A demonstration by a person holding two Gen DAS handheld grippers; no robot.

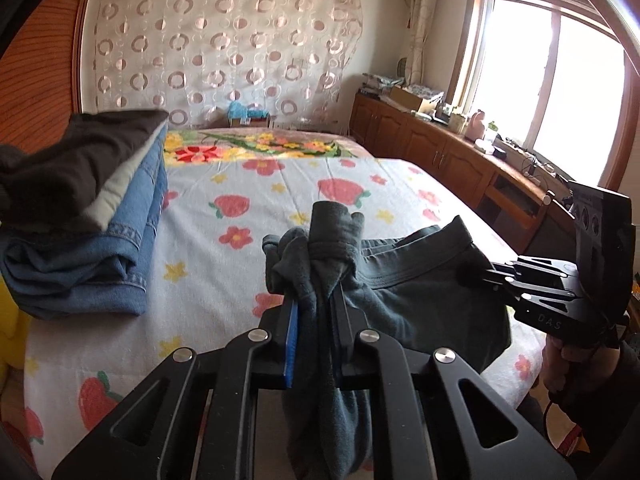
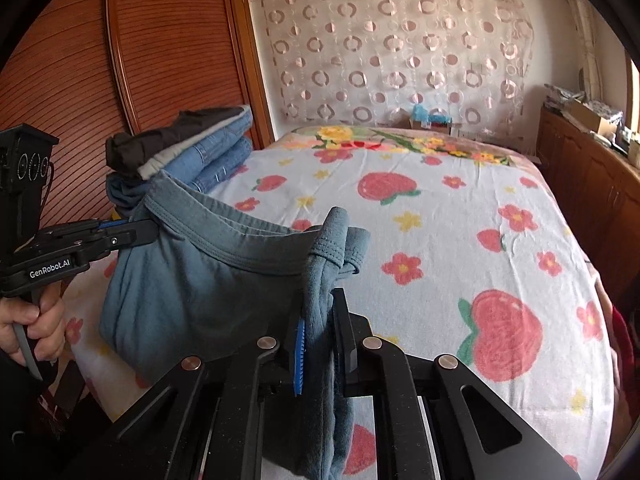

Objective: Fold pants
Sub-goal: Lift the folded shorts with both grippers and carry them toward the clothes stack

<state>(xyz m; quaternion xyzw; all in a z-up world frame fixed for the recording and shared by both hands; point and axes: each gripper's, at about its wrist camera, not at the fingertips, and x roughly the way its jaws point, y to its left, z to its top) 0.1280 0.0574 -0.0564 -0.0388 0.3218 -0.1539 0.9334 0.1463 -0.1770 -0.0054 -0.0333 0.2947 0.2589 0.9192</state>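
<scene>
- The left gripper [image 1: 316,300] is clamped narrow on a bunched corner of the pants [image 1: 416,296]; dark teal cloth fills the gap between its jaws, sticks up past the tips in a knot and hangs down behind them.
- The right gripper [image 2: 320,320] is closed the same way on the other waistband corner, with a fold of cloth standing above its tips and the rest drooping under it (a blue pad [image 2: 300,350] shows against the cloth on its left jaw).
- Between the two grippers the waistband spans like a slack line, its stitched hem facing up, and the body of the pants sags below it toward the bed [image 2: 460,240].
- From the left wrist view, the right gripper reaches in from the right edge, tips buried in the waistband, with a hand [image 1: 568,364] wrapped round its grip below.
- From the right wrist view, the left gripper comes in from the left edge at about the same height, and a hand [image 2: 28,328] holds its handle, fingers curled on the trigger.
- Both grippers tilt down toward the bed.
- Beyond the left gripper, up and to its left, lies a stack [image 1: 92,220] of folded clothes: blue denim beneath, dark and pale cloth on top.
- The strawberry-and-flower sheet runs ahead of both grippers to a circle-patterned curtain [image 1: 224,44].
</scene>
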